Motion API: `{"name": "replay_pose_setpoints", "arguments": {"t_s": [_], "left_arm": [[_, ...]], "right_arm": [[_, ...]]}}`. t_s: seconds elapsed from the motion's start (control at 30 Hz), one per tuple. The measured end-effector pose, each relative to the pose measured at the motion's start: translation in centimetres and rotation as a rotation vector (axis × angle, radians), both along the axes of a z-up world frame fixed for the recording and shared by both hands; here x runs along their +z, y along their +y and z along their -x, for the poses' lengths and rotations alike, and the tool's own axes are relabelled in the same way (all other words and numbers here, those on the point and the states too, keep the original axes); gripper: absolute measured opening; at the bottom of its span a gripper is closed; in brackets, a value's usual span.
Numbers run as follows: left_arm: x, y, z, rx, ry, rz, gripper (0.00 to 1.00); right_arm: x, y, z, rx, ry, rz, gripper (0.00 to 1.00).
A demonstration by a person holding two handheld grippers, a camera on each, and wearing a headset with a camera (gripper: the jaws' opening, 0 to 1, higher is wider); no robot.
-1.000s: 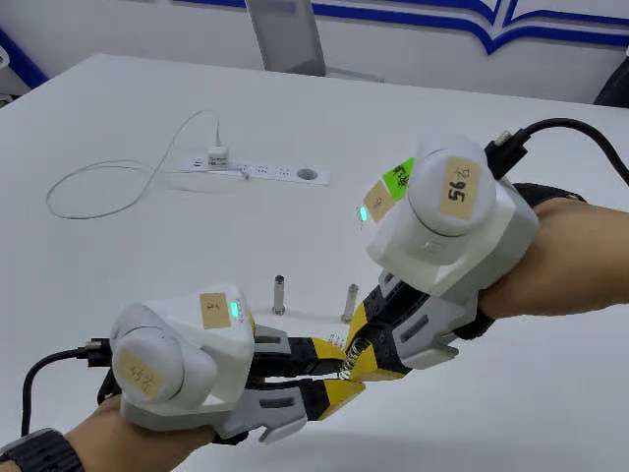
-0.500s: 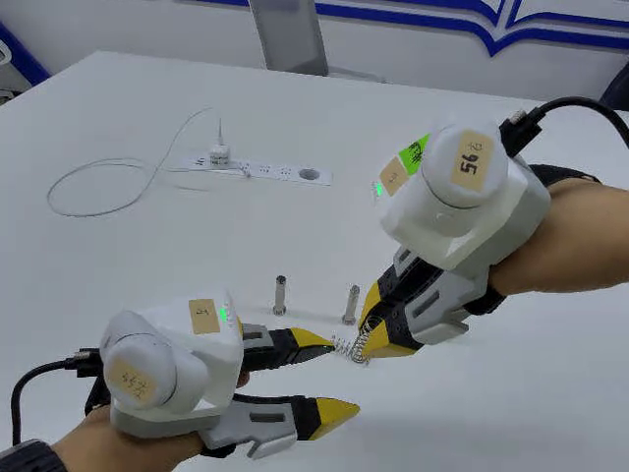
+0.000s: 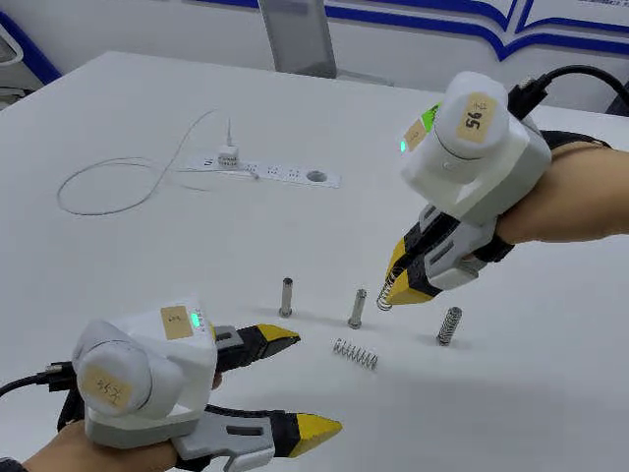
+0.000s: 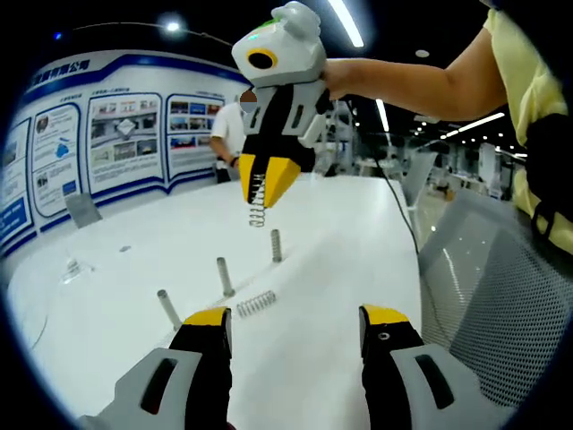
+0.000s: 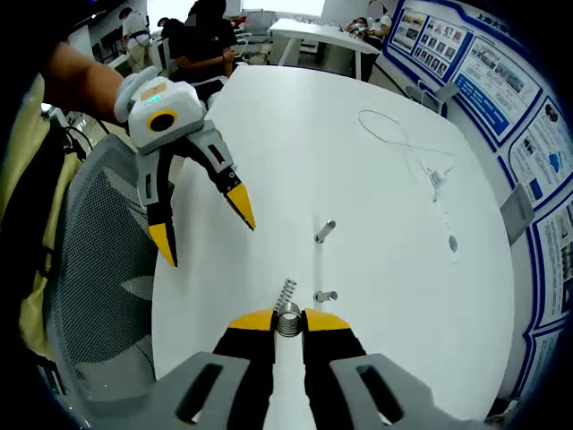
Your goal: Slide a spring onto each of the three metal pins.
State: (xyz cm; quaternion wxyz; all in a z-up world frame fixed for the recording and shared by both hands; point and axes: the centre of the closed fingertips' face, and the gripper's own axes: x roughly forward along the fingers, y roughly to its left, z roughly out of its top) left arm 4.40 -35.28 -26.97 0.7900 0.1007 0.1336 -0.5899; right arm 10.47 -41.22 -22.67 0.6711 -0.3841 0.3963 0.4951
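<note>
My right gripper (image 3: 401, 286) hangs above the white table (image 3: 147, 256), shut on a small steel spring (image 3: 384, 293) that dangles just above and right of the middle pin (image 3: 357, 307). The left pin (image 3: 286, 296) is bare. The right pin (image 3: 449, 324) carries a spring. Another spring (image 3: 355, 353) lies loose on the table in front of the pins. My left gripper (image 3: 303, 382) is open and holds nothing, low at the near left. In the left gripper view the right gripper (image 4: 268, 179) holds its spring (image 4: 257, 204) over the pins. The right gripper view has the held spring (image 5: 287, 321) between the jaws.
A white power strip (image 3: 260, 172) with a plugged adapter and a looping white cable (image 3: 103, 192) lies at the far left of the table. A grey mesh chair (image 5: 98, 269) stands beside the table. People and display boards are in the background.
The left gripper has opened and drawn back toward the near left. The right gripper has risen and moved right with a spring in it. One spring now lies loose on the table.
</note>
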Motion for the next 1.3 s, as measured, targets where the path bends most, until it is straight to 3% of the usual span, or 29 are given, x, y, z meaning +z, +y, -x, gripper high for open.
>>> {"name": "replay_pose_setpoints", "arguments": {"t_s": [0.37,0.53,1.1,1.3], "left_arm": [[0.1,0.6,-0.2,0.025,0.005,-0.001,0.62],[0.0,0.7,-0.3,0.033,0.01,0.0,0.62],[-0.3,1.1,-0.6,0.047,0.022,-0.001,0.6],[-0.3,1.1,-0.7,0.046,0.02,-0.003,0.59]], "right_arm": [[-2.6,-0.6,-3.5,-0.061,0.013,0.028,0.12],[-3.6,-0.3,-4.3,-0.078,0.029,0.035,0.12],[-5.3,0.2,-5.0,-0.079,0.056,0.041,0.12],[-6.5,0.3,-5.0,-0.077,0.063,0.079,0.12]]}}
